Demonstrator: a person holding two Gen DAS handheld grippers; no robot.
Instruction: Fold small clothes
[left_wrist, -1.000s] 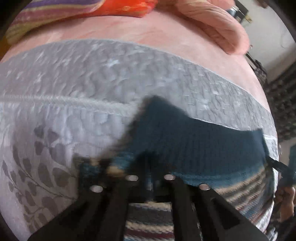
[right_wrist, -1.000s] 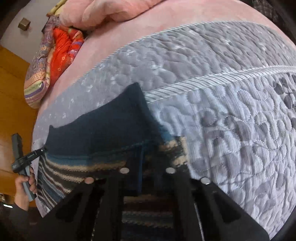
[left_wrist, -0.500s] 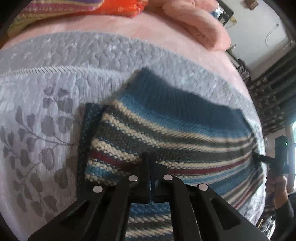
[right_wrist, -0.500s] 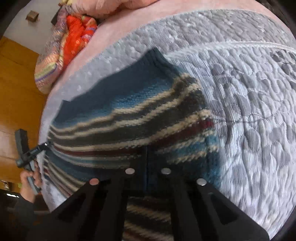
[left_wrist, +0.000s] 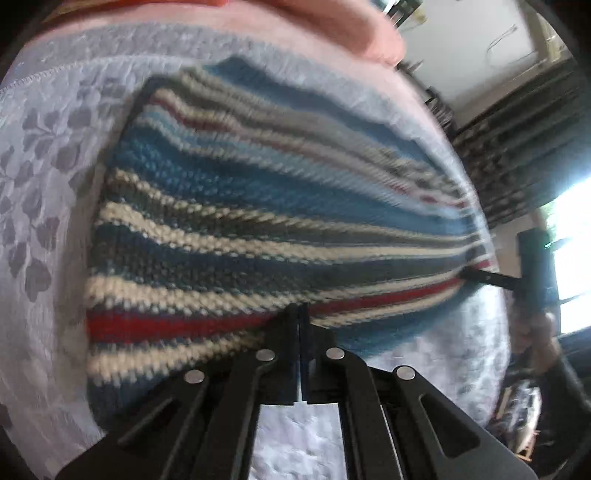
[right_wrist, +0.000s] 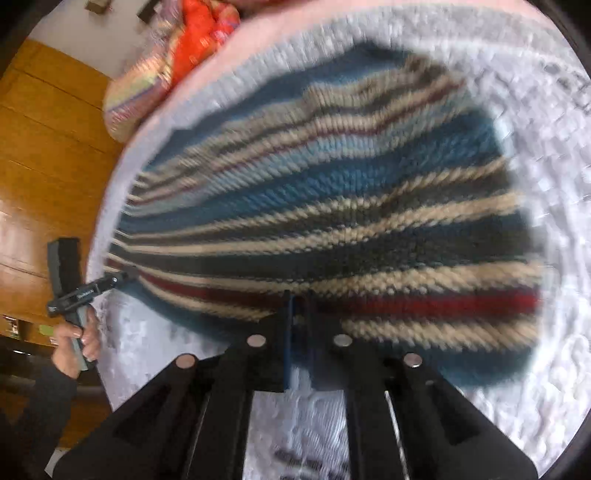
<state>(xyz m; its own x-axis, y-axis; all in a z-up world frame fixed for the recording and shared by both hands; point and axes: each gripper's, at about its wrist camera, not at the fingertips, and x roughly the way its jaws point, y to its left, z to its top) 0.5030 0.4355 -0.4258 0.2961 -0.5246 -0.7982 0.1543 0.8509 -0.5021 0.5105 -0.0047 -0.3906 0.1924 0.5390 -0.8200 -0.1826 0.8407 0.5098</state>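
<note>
A striped knit sweater (left_wrist: 258, 221) in blue, cream, grey and red lies spread across a grey quilted bedspread (left_wrist: 44, 184). My left gripper (left_wrist: 300, 321) is shut on the sweater's near edge, at the red stripe. In the right wrist view the same sweater (right_wrist: 332, 221) fills the middle, and my right gripper (right_wrist: 295, 306) is shut on its near edge too. Each view shows the other gripper pinching the far corner of that edge: the right gripper (left_wrist: 469, 275) and the left gripper (right_wrist: 125, 277). The edge runs taut between them.
A pink blanket (left_wrist: 332, 22) lies beyond the bedspread, with an orange and multicoloured pillow (right_wrist: 192, 48) at the bed's head. A wooden wall (right_wrist: 48, 147) stands on the left, a dark patterned curtain (left_wrist: 517, 147) and bright window (left_wrist: 569, 240) on the right. A hand (right_wrist: 74, 339) holds the left gripper.
Both grippers have drawn the sweater's edge back toward the near side. The dark blue part seen a second ago has given way to the full striped face.
</note>
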